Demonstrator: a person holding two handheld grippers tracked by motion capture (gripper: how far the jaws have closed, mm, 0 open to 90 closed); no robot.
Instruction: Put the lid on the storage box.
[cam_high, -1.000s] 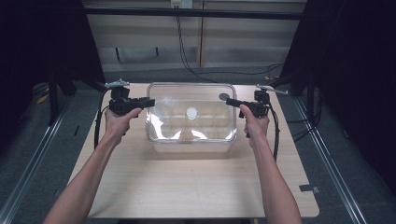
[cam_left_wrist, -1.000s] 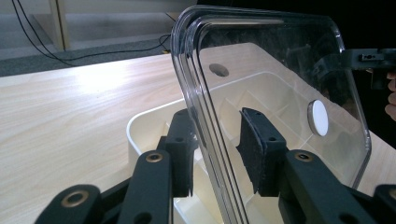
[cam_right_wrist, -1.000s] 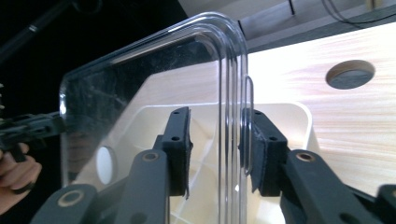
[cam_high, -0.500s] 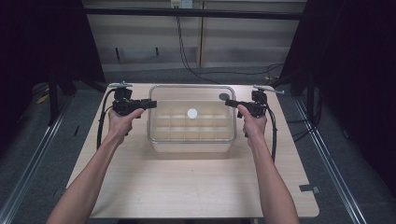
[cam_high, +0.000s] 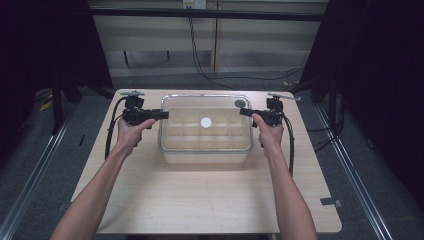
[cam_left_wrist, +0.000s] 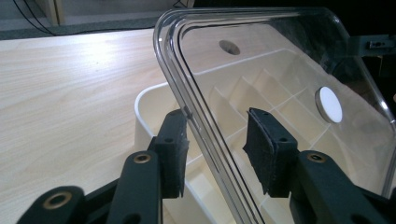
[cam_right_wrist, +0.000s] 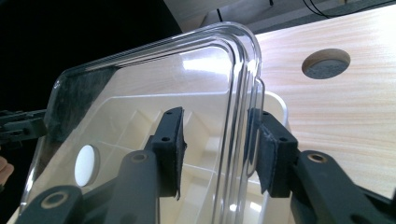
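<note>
A pale wooden tabletop (cam_high: 200, 200) is carrying a cream plastic bin with inner dividers (cam_high: 205, 145), which is sitting between the two tools. A round hole in the tabletop (cam_right_wrist: 325, 63) is lying beyond the right tool, off to its outer side. Resting on the bin is a clear plastic rectangular lid with rounded corners (cam_high: 205, 107), and a small white round disc (cam_high: 206, 122) is sitting at its middle, midway between the tools. The left tool (cam_left_wrist: 219, 140) is reaching in from the lid's left edge with its jaws spread, the rim passing between the pads (cam_left_wrist: 261, 149) without being squeezed. The right tool (cam_right_wrist: 217, 140) is straddling the opposite rim, jaws likewise apart, one pad lying just beside the rim's outer face.
</note>
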